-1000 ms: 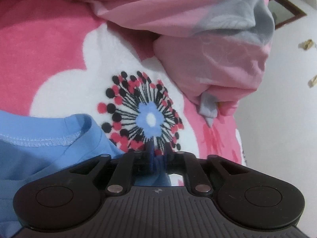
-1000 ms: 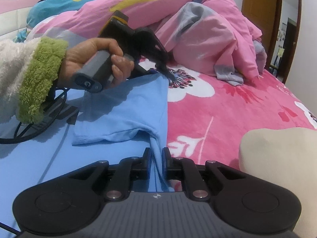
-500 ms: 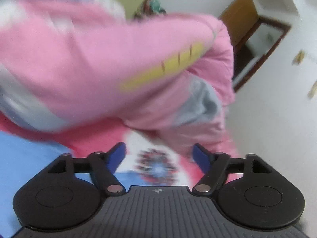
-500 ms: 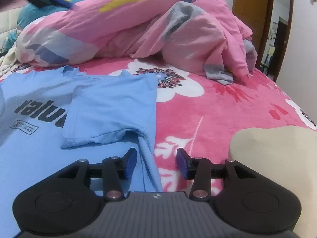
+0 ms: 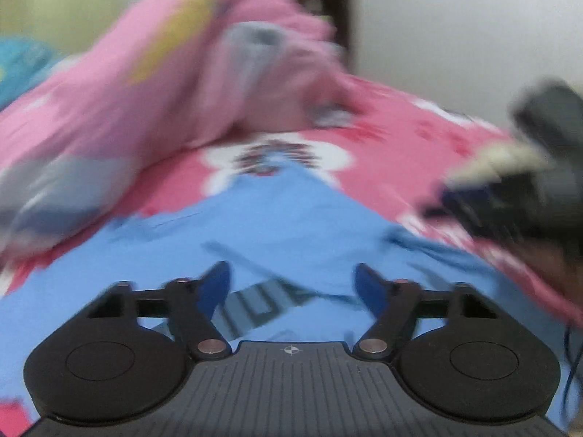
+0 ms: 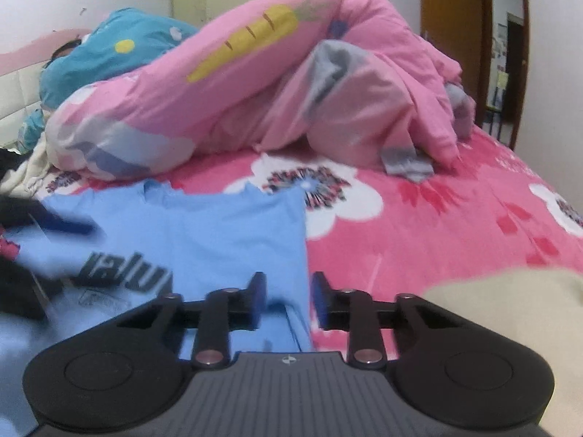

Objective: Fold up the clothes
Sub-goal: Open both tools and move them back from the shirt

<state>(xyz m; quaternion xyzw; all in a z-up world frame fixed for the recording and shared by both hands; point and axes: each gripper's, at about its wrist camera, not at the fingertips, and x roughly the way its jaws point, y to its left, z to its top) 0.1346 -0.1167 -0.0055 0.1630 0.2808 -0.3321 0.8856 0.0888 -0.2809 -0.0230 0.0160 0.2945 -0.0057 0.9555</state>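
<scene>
A light blue T-shirt [image 6: 218,233] with dark lettering [image 6: 120,271] lies flat on the pink floral sheet [image 6: 437,240], its right side folded in to a straight edge. My right gripper [image 6: 288,298] hovers over that edge. Its jaws are closing with a gap between them, and no cloth is between the pads. The left wrist view is blurred by motion. There my left gripper [image 5: 293,284] hangs above the T-shirt [image 5: 284,218]. Its jaws stand apart and are closing with nothing between them. A dark blur at that view's right edge is the right gripper [image 5: 473,196].
A bunched pink duvet with a carrot print [image 6: 255,83] fills the back of the bed, with a teal cover [image 6: 120,47] behind it. A cream cushion-like mound [image 6: 510,313] sits at the near right. A wooden door [image 6: 448,18] stands at the back right.
Both grippers let go of the shirt they had pinched. The left one lifted off the far corner and swung back over the shirt. The right one rose, and its jaws narrowed after opening.
</scene>
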